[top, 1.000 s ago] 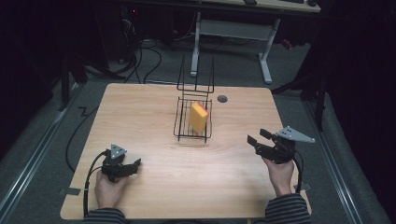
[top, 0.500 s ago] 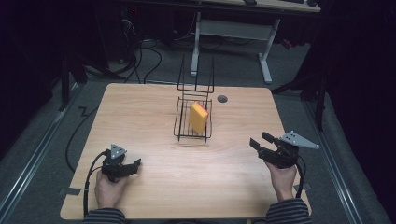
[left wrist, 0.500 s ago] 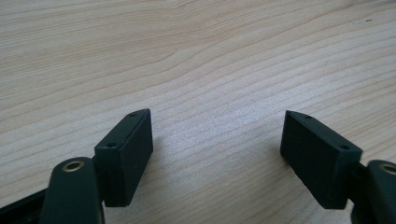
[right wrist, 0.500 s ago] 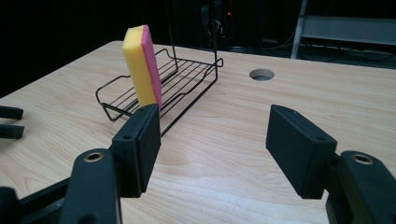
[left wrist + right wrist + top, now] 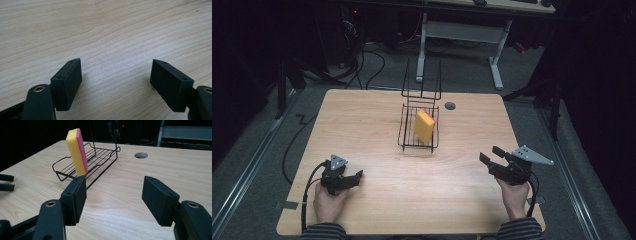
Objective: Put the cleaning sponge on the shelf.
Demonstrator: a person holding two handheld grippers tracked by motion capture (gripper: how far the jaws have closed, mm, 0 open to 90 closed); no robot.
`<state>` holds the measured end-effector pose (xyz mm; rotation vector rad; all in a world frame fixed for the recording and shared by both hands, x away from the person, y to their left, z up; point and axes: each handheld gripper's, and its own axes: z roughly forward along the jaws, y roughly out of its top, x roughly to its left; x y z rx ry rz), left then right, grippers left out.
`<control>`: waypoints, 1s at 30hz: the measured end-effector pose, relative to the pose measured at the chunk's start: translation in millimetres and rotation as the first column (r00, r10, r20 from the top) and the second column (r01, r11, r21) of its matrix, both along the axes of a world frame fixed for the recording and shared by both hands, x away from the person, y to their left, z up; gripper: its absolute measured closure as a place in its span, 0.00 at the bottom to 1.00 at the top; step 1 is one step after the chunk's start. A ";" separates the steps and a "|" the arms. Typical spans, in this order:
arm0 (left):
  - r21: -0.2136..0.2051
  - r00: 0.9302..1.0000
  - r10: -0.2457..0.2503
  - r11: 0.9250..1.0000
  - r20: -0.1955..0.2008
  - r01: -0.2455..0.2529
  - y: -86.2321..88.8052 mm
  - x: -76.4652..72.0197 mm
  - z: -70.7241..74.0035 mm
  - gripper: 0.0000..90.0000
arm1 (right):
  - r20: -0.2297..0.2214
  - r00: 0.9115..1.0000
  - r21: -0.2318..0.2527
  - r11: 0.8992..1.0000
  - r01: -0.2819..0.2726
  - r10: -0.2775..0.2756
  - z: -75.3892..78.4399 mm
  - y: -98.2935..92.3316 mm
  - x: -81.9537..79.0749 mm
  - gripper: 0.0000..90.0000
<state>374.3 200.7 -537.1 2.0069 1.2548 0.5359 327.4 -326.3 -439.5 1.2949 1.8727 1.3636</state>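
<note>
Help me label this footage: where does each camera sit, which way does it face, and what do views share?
High view: above the person's side, looking forward and down at the table; both hands and the left gripper and right gripper show.
Left gripper view: rides the left gripper, facing bare wood between open jaws.
Right gripper view: rides the right gripper, facing the wire rack and the sponge.
Shared: high and right gripper views both show rack and sponge.

Right gripper [image 5: 113,192] jaws apart, just been closing, nothing between; sponge [image 5: 77,152] upright in wire rack [image 5: 100,160] ahead.
</note>
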 end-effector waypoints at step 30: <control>0.000 1.000 0.000 1.000 0.000 0.000 0.0 0.0 0.0 0.29 | -0.051 0.998 0.011 0.999 0.035 -0.034 -32.0 -2.0 -0.3 0.42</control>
